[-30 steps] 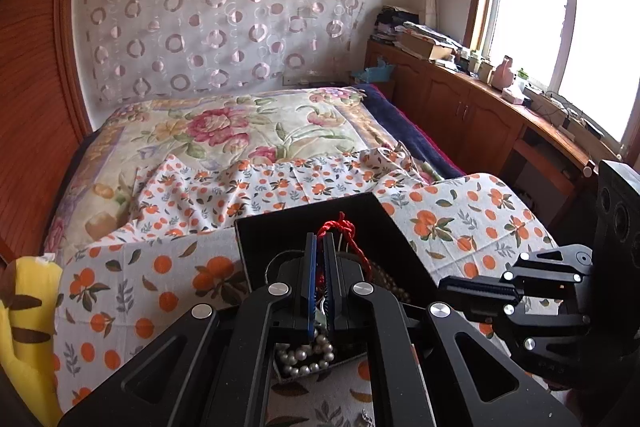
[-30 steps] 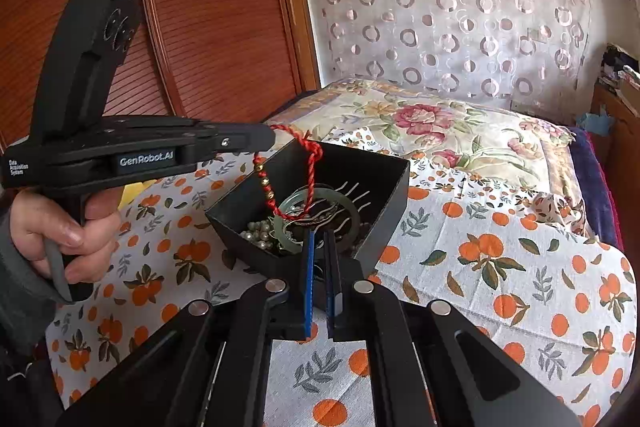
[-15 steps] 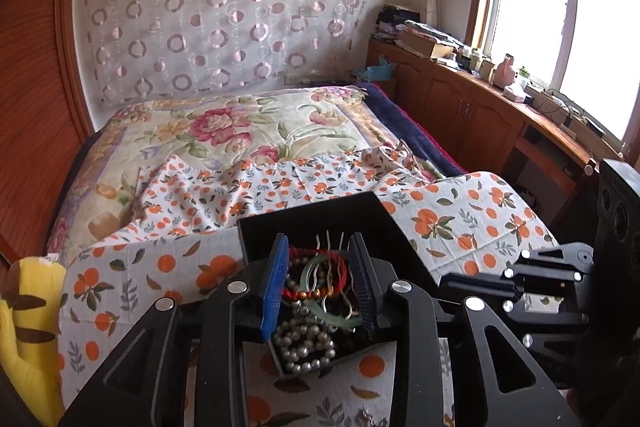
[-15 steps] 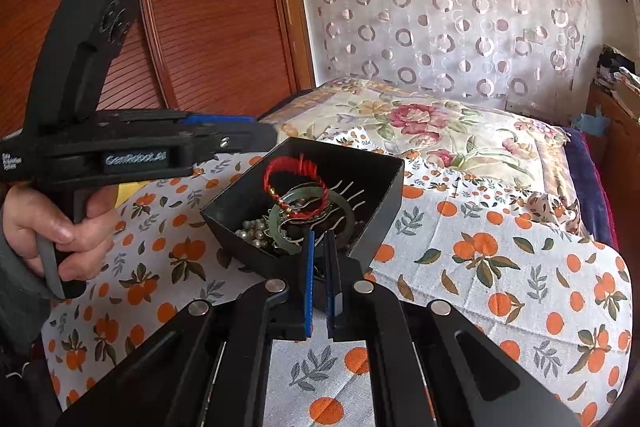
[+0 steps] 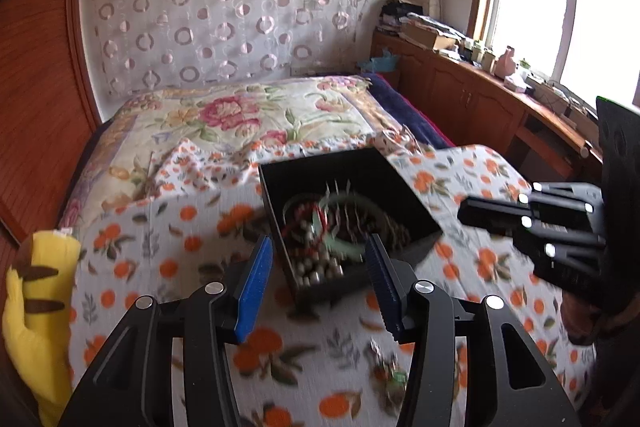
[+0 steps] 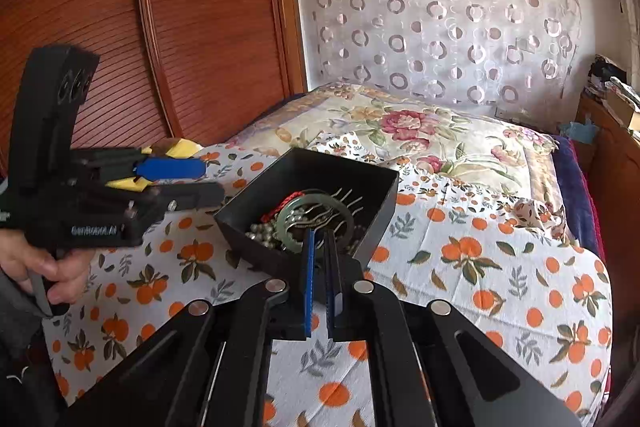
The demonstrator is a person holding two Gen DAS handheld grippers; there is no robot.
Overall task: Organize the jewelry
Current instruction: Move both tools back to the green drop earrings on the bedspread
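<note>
Two hand-held grippers work over a black box (image 6: 372,183) of jewelry that sits on a white cloth (image 6: 500,267) printed with oranges, spread across a bed. The left gripper (image 5: 316,279) hangs just short of the box's near corner with its jaws opening; its blue pads (image 5: 254,287) stand apart and nothing is between them. In the right wrist view the left gripper (image 6: 188,183) shows from the side, held by a hand (image 6: 44,267) at the left edge, its tips near the box's left rim without touching it. The right gripper (image 6: 319,267) has its jaws closed on the near wall of the box, pinching the rim between its blue pads (image 6: 308,279), and the box is tipped up on that side. Inside the box lie a green bangle (image 6: 316,223), a red cord (image 6: 280,207) looped beside it, a heap of pearl beads (image 6: 260,237) toward the near left corner, and several thin metal pins (image 6: 348,205). Beside the cloth at the left of the left wrist view lies a yellow plush toy (image 5: 36,307)
</note>
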